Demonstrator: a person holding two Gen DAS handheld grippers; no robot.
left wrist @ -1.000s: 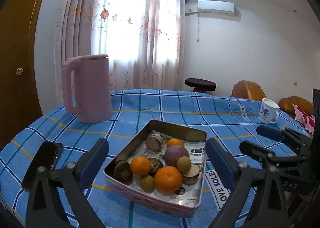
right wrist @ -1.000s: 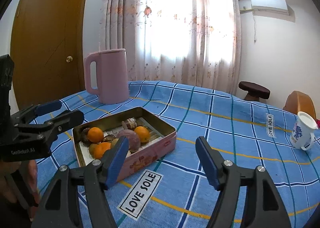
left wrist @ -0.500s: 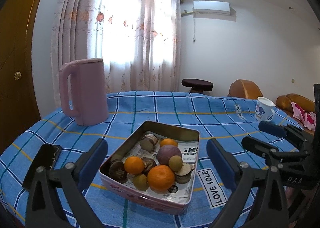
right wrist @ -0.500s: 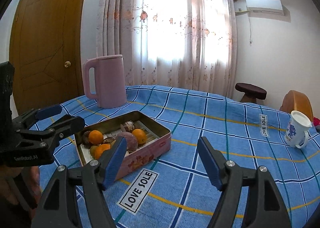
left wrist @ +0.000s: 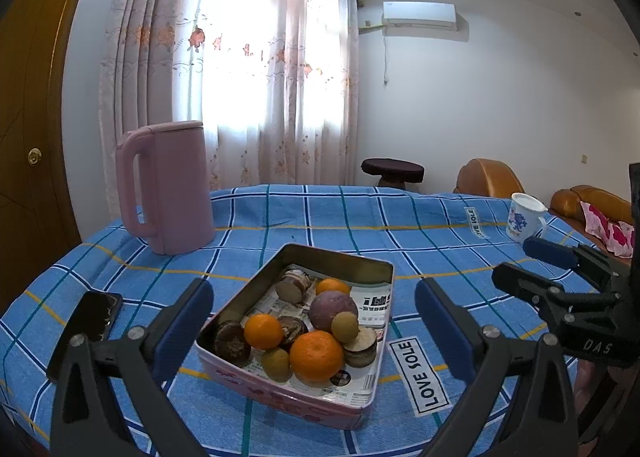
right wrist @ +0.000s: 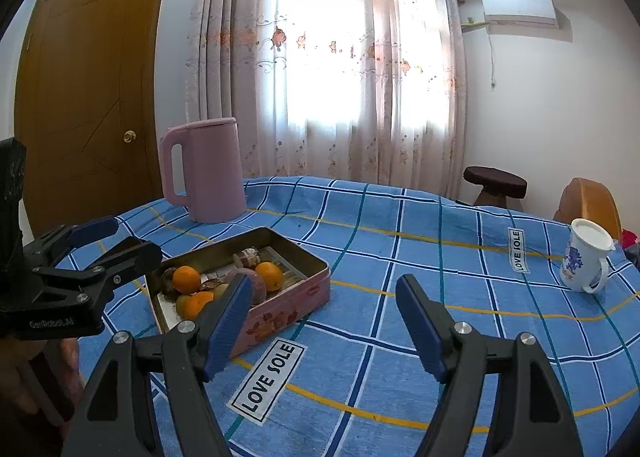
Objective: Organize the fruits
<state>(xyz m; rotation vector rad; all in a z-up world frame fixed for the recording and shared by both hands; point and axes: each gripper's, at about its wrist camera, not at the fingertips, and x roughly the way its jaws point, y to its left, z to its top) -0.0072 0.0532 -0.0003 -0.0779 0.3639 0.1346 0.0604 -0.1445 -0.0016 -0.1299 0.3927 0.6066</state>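
A pink metal tin (left wrist: 280, 393) lined with newspaper sits on the blue checked tablecloth. It holds oranges (left wrist: 317, 355), a purple round fruit (left wrist: 332, 311), small green fruits (left wrist: 345, 327) and dark brown pieces (left wrist: 229, 340). My left gripper (left wrist: 314, 321) is open and empty, its fingers standing either side of the tin, above it. My right gripper (right wrist: 324, 313) is open and empty, right of the tin (right wrist: 280, 309). Each gripper shows in the other's view: the right one (left wrist: 532, 269) and the left one (right wrist: 116, 241).
A pink kettle (left wrist: 166, 187) stands at the back left. A black phone (left wrist: 86, 331) lies at the left. A white mug with blue print (right wrist: 586, 261) stands at the far right. Chairs and a stool (left wrist: 392, 171) are beyond the table.
Both grippers have drawn back and lifted slightly, so the tin sits a little lower and further off in both views. Both stay open. Nothing on the table moved.
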